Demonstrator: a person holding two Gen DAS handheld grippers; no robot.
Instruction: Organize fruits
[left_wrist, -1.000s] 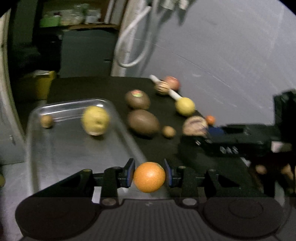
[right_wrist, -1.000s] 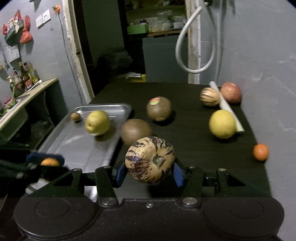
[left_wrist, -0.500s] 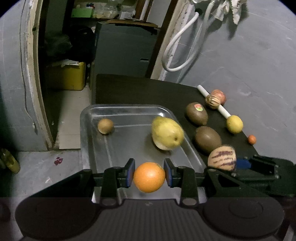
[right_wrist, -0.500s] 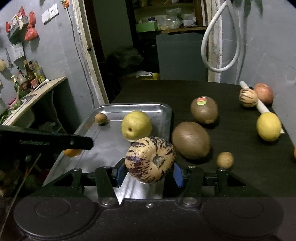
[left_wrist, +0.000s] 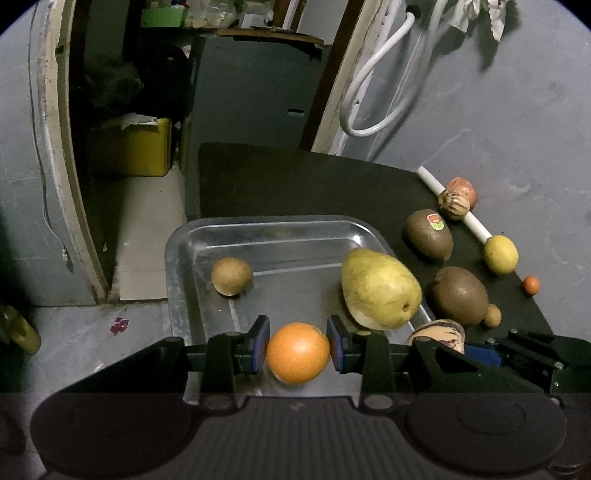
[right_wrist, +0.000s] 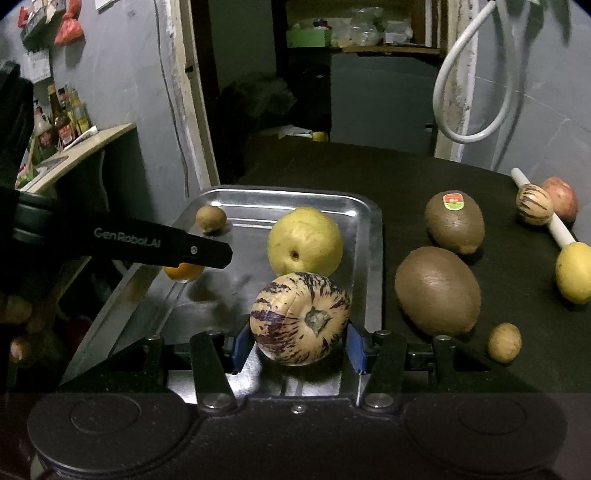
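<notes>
My left gripper is shut on an orange and holds it over the near end of the metal tray. My right gripper is shut on a purple-striped pepino melon over the tray's near right part. The tray holds a yellow pear, also in the right wrist view, and a small brown fruit. The left gripper's finger crosses the right wrist view with the orange under it.
On the black mat right of the tray lie two kiwis, a small brown fruit, a lemon, a second striped melon, an apple, a white stick and a tiny orange. The grey wall stands right.
Both grippers have moved left from the mat to above the tray, each still holding its fruit. The left view has swung to face the tray.
</notes>
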